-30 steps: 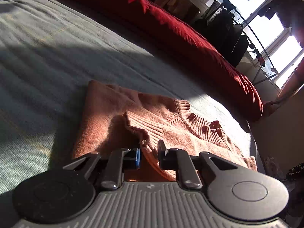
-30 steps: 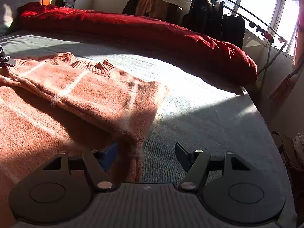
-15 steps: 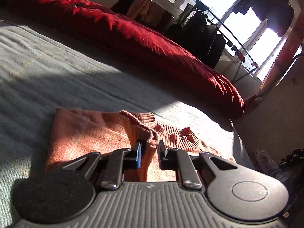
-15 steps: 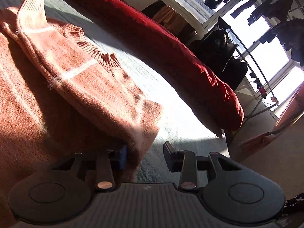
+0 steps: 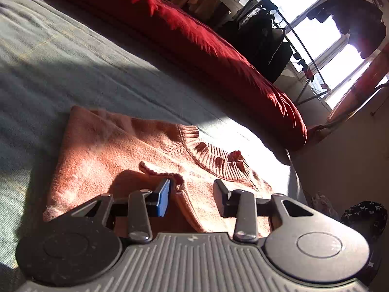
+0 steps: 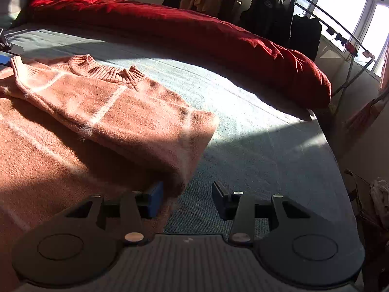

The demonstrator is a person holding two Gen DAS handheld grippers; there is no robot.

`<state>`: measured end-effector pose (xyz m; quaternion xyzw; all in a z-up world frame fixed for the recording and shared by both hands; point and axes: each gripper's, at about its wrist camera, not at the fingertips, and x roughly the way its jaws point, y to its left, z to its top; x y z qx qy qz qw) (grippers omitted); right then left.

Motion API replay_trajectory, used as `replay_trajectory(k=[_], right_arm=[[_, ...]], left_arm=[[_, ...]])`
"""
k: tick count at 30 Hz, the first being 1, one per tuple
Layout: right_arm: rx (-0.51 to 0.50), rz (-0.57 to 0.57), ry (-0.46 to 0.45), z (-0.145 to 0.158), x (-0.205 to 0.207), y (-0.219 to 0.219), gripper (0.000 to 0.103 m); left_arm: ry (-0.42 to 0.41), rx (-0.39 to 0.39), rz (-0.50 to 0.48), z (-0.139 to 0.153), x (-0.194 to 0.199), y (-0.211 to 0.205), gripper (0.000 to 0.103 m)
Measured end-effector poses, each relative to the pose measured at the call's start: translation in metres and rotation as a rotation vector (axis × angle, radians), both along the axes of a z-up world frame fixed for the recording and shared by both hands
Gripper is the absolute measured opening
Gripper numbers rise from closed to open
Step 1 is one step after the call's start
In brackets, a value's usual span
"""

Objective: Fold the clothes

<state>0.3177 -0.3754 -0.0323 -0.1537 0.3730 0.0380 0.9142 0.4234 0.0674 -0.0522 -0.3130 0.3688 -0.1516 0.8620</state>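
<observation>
1. The left tongs point(image 5: 190, 196) are opening. The ribbed cuff point(image 5: 160, 172) of the fuzzy orange knitted sweater point(image 5: 102, 155) lies between the jaws, right by the blue pad, but nothing squeezes it.
2. The right tongs point(image 6: 186, 200) are opening too. A folded corner of the sweater point(image 6: 136, 121) sits just in front of the left jaw. The pads do not press on it.
3. The sweater lies flat on the grey-green bed cover point(image 6: 255, 133), right in front of both tongs, with a sleeve folded across its body.
4. It looks soft, floppy and light. It will sag and could slide, so I would grab thick spots: the cuff, the bottom edge or a folded edge.
5. The left view shows the cuff and the ribbed neck up close. Only the right view shows the pale stripes and the whole folded sleeve.
</observation>
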Motion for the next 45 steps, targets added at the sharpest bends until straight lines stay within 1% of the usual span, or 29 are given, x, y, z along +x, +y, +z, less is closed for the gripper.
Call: replay_trajectory(k=[3,4,5,6,7,8,11,14,16,19,20,22,23,24,25,26,27,28,29,30,33,35,37,38,39,40,42,44,45], right_arm=[[0.11,-0.026,0.006,0.012,-0.009,-0.016,0.049],[0.154,-0.042,0.001,0.018,-0.01,-0.023,0.049],[0.198,-0.057,-0.005,0.023,-0.011,-0.03,0.048],[0.237,-0.068,-0.018,0.028,-0.01,-0.035,0.047],[0.281,-0.079,-0.029,0.034,-0.008,-0.041,0.042],[0.317,-0.087,-0.035,0.039,-0.004,-0.046,0.036],[0.39,-0.094,-0.054,0.047,0.01,-0.051,0.036],[0.41,-0.074,-0.045,0.042,0.03,-0.044,0.035],[0.423,-0.057,-0.004,0.027,0.047,-0.034,0.034],[0.313,-0.074,0.062,-0.006,0.062,-0.02,0.034],[0.3,-0.089,0.091,-0.017,0.065,-0.021,0.035],[0.348,-0.1,0.085,-0.02,0.061,-0.031,0.035],[0.371,-0.105,0.082,-0.022,0.059,-0.035,0.035],[0.383,-0.111,0.076,-0.017,0.056,-0.037,0.035],[0.39,-0.108,0.064,-0.01,0.053,-0.039,0.034],[0.392,-0.103,0.052,-0.004,0.052,-0.04,0.034],[0.391,-0.099,0.038,0.003,0.053,-0.039,0.034],[0.392,-0.096,0.024,0.01,0.054,-0.039,0.035],[0.397,-0.093,0.012,0.016,0.059,-0.038,0.035],[0.404,-0.091,0.0,0.02,0.065,-0.037,0.035],[0.45,-0.123,0.006,0.02,0.091,-0.036,0.035],[0.491,-0.173,0.035,0.007,0.113,-0.039,0.035],[0.501,-0.207,0.064,-0.008,0.127,-0.041,0.035],[0.503,-0.225,0.078,-0.017,0.133,-0.042,0.035],[0.505,-0.241,0.091,-0.025,0.139,-0.044,0.035],[0.513,-0.237,0.08,-0.031,0.139,-0.045,0.035],[0.531,-0.232,0.069,-0.036,0.139,-0.048,0.035],[0.549,-0.229,0.067,-0.036,0.138,-0.05,0.036],[0.547,-0.236,0.069,-0.031,0.138,-0.049,0.036]], left_arm=[[0.042,-0.033,-0.027,-0.009,0.004,0.001,0.052],[0.056,-0.032,-0.039,-0.013,0.006,-0.003,0.051],[0.068,-0.028,-0.051,-0.017,0.009,-0.006,0.045],[0.066,0.005,-0.052,-0.019,0.009,-0.01,0.015],[0.063,0.043,-0.052,-0.02,0.01,-0.014,0.005],[0.048,0.071,-0.052,-0.02,0.008,-0.016,0.006],[0.019,0.099,-0.053,-0.017,0.003,-0.017,0.006],[0.027,0.108,-0.064,-0.018,0.005,-0.016,0.007],[0.029,0.132,-0.071,-0.021,0.007,-0.018,0.01],[0.027,0.15,-0.08,-0.025,0.004,-0.017,0.015],[0.026,0.153,-0.085,-0.027,0.004,-0.016,0.017],[0.03,0.155,-0.098,-0.025,0.001,-0.011,0.018],[0.025,0.181,-0.1,-0.02,-0.002,-0.009,0.021],[0.018,0.21,-0.101,-0.014,-0.006,-0.007,0.024],[-0.007,0.243,-0.098,-0.007,-0.009,-0.007,0.026],[-0.036,0.277,-0.095,0.002,-0.013,-0.006,0.031],[-0.065,0.31,-0.091,0.01,-0.017,-0.006,0.041],[-0.093,0.343,-0.088,0.018,-0.02,-0.006,0.048],[-0.117,0.348,-0.108,0.024,-0.021,-0.01,0.058],[-0.139,0.347,-0.132,0.03,-0.021,-0.015,0.063],[-0.149,0.352,-0.245,0.029,-0.016,-0.044,0.068],[-0.153,0.355,-0.321,0.027,-0.012,-0.064,0.069],[-0.128,0.399,-0.363,0.015,-0.008,-0.08,0.069],[-0.104,0.422,-0.381,0.007,-0.006,-0.086,0.069],[-0.097,0.436,-0.394,0.001,-0.005,-0.089,0.069],[-0.094,0.448,-0.406,-0.005,-0.005,-0.091,0.069],[-0.118,0.434,-0.415,-0.009,-0.008,-0.087,0.071],[-0.114,0.411,-0.413,-0.007,-0.009,-0.083,0.071],[-0.108,0.406,-0.408,-0.004,-0.008,-0.083,0.07]])
